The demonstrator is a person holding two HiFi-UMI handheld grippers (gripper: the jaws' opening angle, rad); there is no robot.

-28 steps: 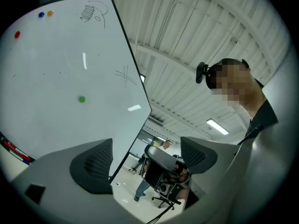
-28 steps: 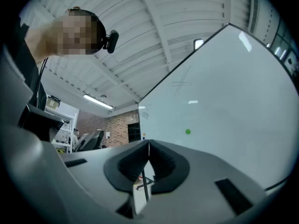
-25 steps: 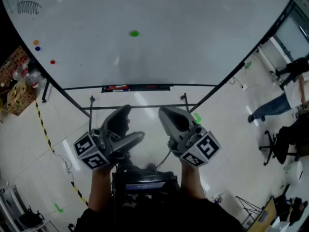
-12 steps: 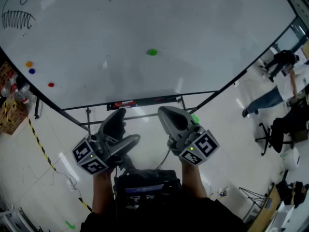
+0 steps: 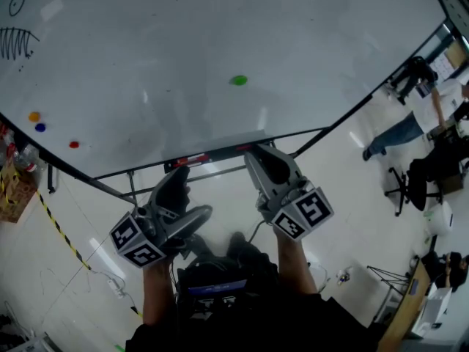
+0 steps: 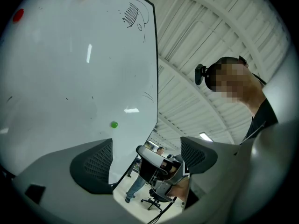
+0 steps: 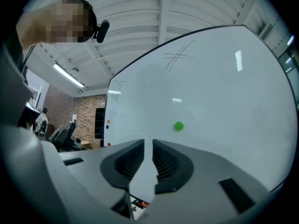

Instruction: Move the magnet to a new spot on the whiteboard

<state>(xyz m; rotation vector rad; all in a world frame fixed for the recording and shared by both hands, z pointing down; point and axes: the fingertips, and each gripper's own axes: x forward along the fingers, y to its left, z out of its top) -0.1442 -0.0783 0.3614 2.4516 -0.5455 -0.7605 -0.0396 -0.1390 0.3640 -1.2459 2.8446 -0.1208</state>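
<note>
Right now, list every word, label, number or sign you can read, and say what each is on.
No readable text anywhere in these views.
Whiteboard: only a comb-like doodle and crossed strokes, no words.
Left marker cube and right marker cube: black-and-white square patterns, no letters or numbers.

We count one whiteboard [image 5: 183, 35] with four magnets on it: one green magnet [image 5: 239, 80], one orange magnet [image 5: 34, 116], one blue magnet [image 5: 40, 127] and one red magnet [image 5: 74, 144]. We hold two grippers: left gripper [image 5: 196, 189] and right gripper [image 5: 258, 152]. Beside the board, the head view shows one bystander [image 5: 429, 101] and one chair [image 5: 407, 196].
</note>
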